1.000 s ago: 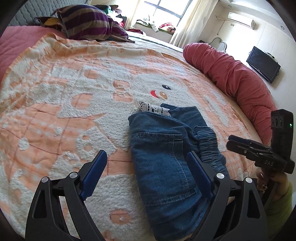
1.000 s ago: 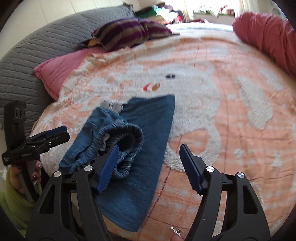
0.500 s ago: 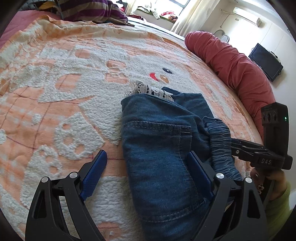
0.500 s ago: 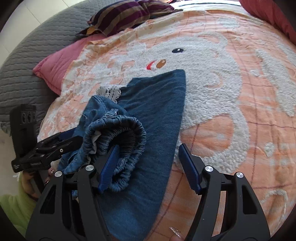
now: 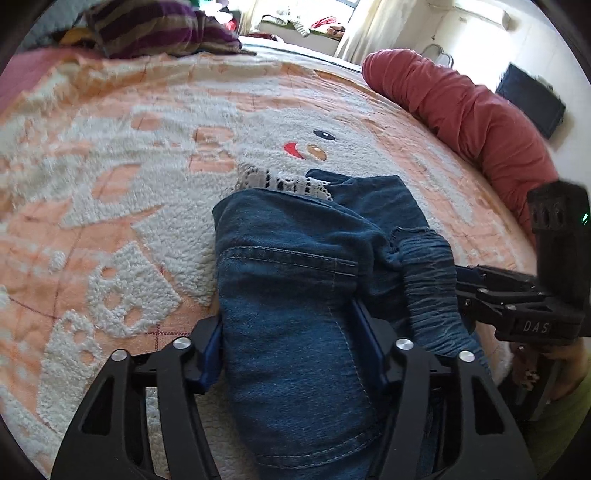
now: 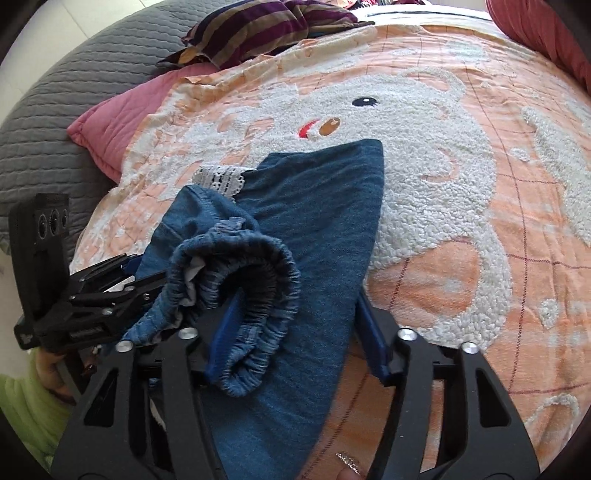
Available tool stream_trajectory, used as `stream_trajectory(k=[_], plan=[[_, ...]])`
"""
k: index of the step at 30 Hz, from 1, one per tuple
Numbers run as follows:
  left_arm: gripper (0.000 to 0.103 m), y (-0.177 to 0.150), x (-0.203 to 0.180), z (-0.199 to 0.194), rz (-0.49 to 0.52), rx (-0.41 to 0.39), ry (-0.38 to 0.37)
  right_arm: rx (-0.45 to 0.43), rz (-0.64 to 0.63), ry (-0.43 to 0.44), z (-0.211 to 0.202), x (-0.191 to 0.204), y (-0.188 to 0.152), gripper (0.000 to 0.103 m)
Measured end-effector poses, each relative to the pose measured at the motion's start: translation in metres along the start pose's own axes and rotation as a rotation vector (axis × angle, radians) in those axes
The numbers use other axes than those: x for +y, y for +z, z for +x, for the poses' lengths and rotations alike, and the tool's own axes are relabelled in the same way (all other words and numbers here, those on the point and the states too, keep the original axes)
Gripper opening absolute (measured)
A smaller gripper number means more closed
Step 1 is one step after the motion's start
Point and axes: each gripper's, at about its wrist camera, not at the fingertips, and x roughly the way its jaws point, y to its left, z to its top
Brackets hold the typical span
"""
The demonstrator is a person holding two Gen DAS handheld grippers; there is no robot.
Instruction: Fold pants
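Observation:
Blue denim pants [image 5: 295, 295] lie folded on the orange and white blanket [image 5: 110, 184], with lace trim [image 5: 284, 182] showing at the far edge. My left gripper [image 5: 291, 339] has its jaws partly closed around the near fold of the pants, one jaw at each side. My right gripper [image 6: 299, 325] straddles the pants [image 6: 314, 221] too, its left jaw inside the bunched elastic waistband [image 6: 258, 280], its right jaw at the pants' right edge. Each gripper shows in the other's view, the right one in the left wrist view [image 5: 517, 302] and the left one in the right wrist view [image 6: 85, 295].
A red bolster [image 5: 461, 110] runs along the bed's right side. A striped pillow [image 6: 266, 26] and a pink pillow [image 6: 118, 114] lie at the head, against a grey quilted headboard [image 6: 44, 110]. A dark screen [image 5: 532, 99] hangs on the wall.
Both grippers have moved forward onto the pants and their jaws have narrowed around the fabric. The waistband has bunched up higher between them.

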Motion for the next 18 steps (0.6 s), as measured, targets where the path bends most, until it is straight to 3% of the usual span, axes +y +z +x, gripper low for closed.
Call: stream_trajectory(k=[2, 4, 11, 18], plan=[[0.044, 0.0, -0.009, -0.003, 0.035, -0.013, 0.019, -0.007, -0.028, -0.006, 0.0, 0.007, -0.001, 0.028], [0.038, 0.0, -0.013, -0.006, 0.05, -0.024, 0.029, -0.022, -0.073, -0.023, -0.002, 0.015, -0.003, 0.023], [0.028, 0.004, -0.012, -0.019, 0.039, -0.06, 0.014, -0.076, -0.155, -0.035, -0.011, 0.033, -0.001, 0.017], [0.028, 0.013, -0.014, -0.021, 0.018, -0.076, -0.001, -0.105, -0.187, -0.036, -0.017, 0.046, 0.012, 0.013]])
